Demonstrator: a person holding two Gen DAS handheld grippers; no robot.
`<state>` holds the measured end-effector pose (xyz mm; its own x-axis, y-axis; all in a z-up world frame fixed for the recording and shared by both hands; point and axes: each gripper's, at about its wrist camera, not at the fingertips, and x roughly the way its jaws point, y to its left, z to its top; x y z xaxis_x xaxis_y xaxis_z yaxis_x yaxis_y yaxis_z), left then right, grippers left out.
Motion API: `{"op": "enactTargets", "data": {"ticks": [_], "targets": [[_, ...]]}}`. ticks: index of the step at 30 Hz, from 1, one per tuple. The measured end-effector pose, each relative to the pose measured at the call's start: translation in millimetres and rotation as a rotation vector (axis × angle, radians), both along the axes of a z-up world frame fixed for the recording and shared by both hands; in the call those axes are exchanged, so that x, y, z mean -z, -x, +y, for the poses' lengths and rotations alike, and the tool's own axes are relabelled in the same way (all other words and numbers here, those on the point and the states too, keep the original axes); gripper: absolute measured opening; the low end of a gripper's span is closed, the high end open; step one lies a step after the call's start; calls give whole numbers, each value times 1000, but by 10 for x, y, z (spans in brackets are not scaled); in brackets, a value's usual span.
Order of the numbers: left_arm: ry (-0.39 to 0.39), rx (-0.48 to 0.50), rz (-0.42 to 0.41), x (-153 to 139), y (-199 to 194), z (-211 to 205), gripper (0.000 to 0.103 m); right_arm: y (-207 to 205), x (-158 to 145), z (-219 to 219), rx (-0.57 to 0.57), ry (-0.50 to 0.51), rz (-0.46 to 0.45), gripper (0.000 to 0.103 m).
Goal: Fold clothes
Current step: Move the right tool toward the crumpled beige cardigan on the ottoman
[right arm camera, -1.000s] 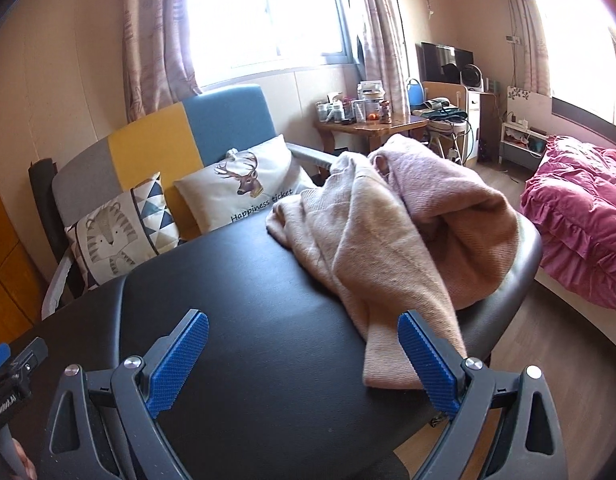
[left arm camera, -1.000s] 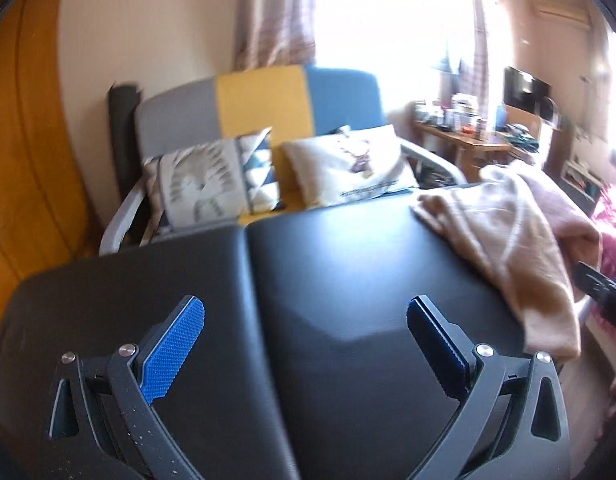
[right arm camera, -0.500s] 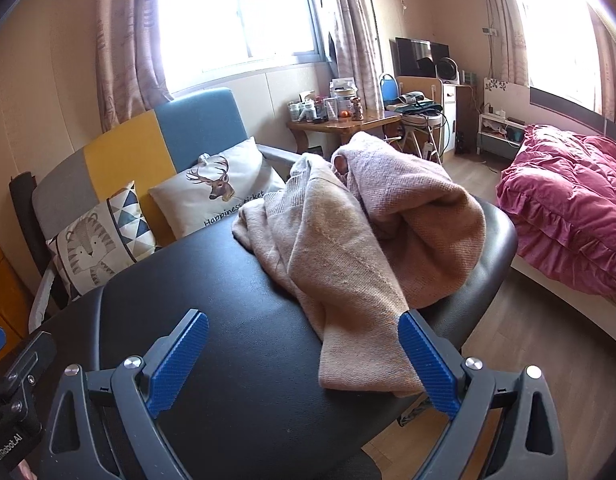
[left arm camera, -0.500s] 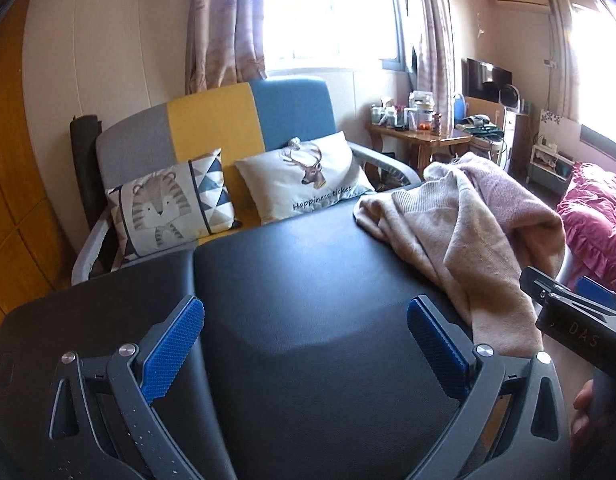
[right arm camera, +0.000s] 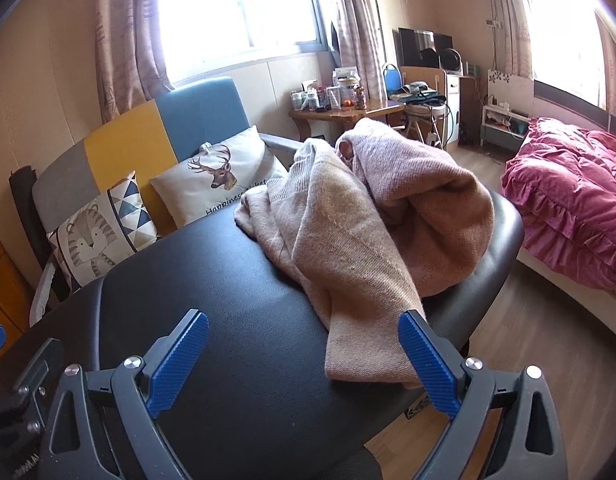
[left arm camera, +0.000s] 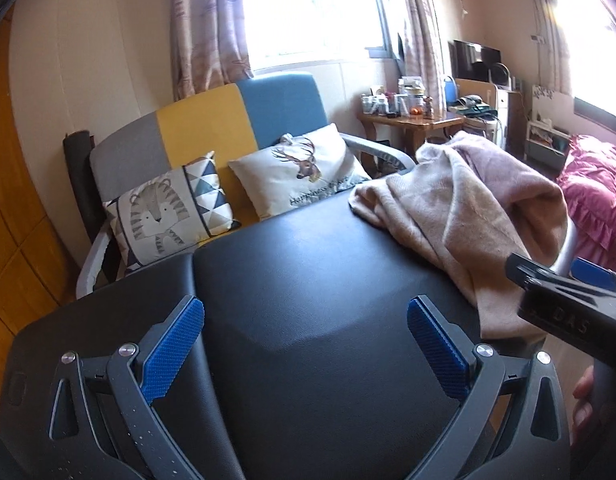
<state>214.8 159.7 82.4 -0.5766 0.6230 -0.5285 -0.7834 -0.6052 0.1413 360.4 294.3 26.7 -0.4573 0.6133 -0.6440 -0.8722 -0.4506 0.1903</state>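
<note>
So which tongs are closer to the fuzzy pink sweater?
Right. The right tongs are open with the sweater's hanging end just in front of their right finger. The left tongs sit open over bare black table, with the sweater off to their right.

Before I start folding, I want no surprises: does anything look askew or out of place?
Only the pink sweater: it lies crumpled at the right end of the black table, one end reaching the near edge beside the right tongs. Both tongs are open and empty.
</note>
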Motion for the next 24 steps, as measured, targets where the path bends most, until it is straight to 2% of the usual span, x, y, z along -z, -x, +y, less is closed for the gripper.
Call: {"op": "enactTargets", "data": {"ticks": [4, 16, 24], "targets": [[37, 5, 19, 136, -19, 44, 103, 29, 60, 8, -10, 5, -7, 98], [122, -10, -46, 391, 128, 56, 103, 227, 255, -2, -51, 37, -63, 98], [145, 1, -62, 471, 177, 62, 103, 314, 330, 20, -74, 78, -55, 98]]}}
